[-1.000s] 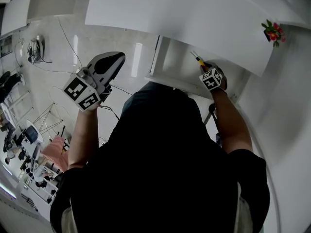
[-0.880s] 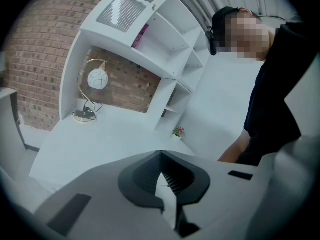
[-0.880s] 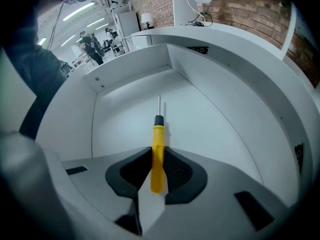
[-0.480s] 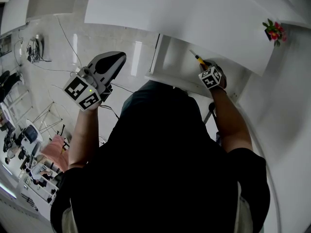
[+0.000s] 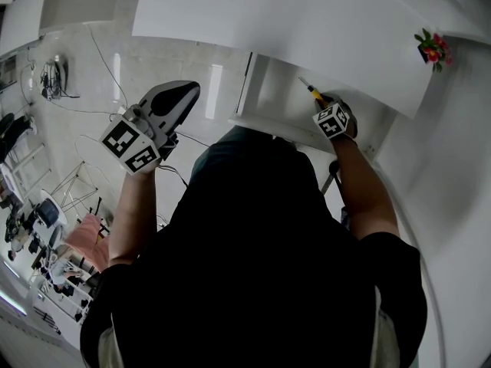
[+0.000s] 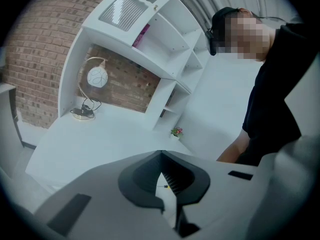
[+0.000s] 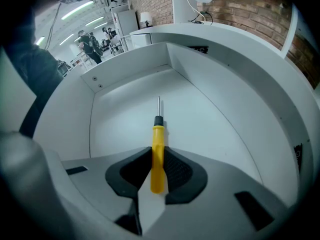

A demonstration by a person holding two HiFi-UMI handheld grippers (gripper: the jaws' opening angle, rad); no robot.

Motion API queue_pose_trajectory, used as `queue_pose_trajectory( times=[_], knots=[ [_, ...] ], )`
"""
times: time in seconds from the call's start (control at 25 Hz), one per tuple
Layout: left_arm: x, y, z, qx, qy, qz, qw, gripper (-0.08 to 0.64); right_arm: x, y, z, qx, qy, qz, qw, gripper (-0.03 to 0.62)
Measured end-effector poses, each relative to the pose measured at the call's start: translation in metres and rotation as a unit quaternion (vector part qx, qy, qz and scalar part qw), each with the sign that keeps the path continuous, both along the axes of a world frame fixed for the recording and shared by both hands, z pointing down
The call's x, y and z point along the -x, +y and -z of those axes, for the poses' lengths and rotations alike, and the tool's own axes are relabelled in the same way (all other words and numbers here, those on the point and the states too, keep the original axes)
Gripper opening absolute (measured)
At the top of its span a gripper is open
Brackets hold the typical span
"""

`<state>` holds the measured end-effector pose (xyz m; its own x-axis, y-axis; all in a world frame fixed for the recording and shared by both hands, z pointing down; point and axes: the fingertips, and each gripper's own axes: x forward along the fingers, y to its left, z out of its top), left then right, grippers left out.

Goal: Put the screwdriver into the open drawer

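Your right claw [image 7: 158,158] is closed on the screwdriver [image 7: 158,136]. It pinches the yellow handle between the ribbed pads, with the butt end just behind the jaws and the collar and thin metal shaft pointing straight ahead. The open drawer [image 7: 215,119] lies directly under and ahead of that claw. Its white floor is bare, its back corner sits beyond the shaft tip, and its side walls rise on both sides.

Your left claw [image 5: 178,96] is held up well off to the left of the drawer. Its jaw tips are together with nothing between them, and past them is the white surface [image 6: 95,134] with its shelves.

The tool looks light and stiff, so weight should not trouble you. The smooth, round plastic handle is the likelier nuisance, since it may swivel or slide in a loose pinch. The handle is the right place to hold it, because the thicker part gives the pads something to bite, while the thin shaft would slip through.

You appear to be at the placing step, with the tool over the drawer but not yet set down. From here, bring the claw low over the drawer floor before parting the jaws. The round handle will probably roll a little once free, and the walls should stop it.
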<state>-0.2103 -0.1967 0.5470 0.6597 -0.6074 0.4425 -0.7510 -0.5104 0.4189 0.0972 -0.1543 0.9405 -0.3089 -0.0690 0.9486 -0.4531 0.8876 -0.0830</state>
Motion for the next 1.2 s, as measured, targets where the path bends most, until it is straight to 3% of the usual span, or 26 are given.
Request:
queue_pose_trajectory(
  times=[0.72, 1.2],
  knots=[
    [-0.004, 0.008, 0.008, -0.005, 0.003, -0.008, 0.9999, 0.017, -0.001, -0.001, 0.005, -0.005, 0.007, -0.014, 1.000, 0.091],
    [-0.022, 0.020, 0.034, -0.033, 0.014, -0.023, 0.9991, 0.017, 0.002, -0.007, 0.055, -0.041, -0.027, -0.042, 0.998, 0.091]
  ],
)
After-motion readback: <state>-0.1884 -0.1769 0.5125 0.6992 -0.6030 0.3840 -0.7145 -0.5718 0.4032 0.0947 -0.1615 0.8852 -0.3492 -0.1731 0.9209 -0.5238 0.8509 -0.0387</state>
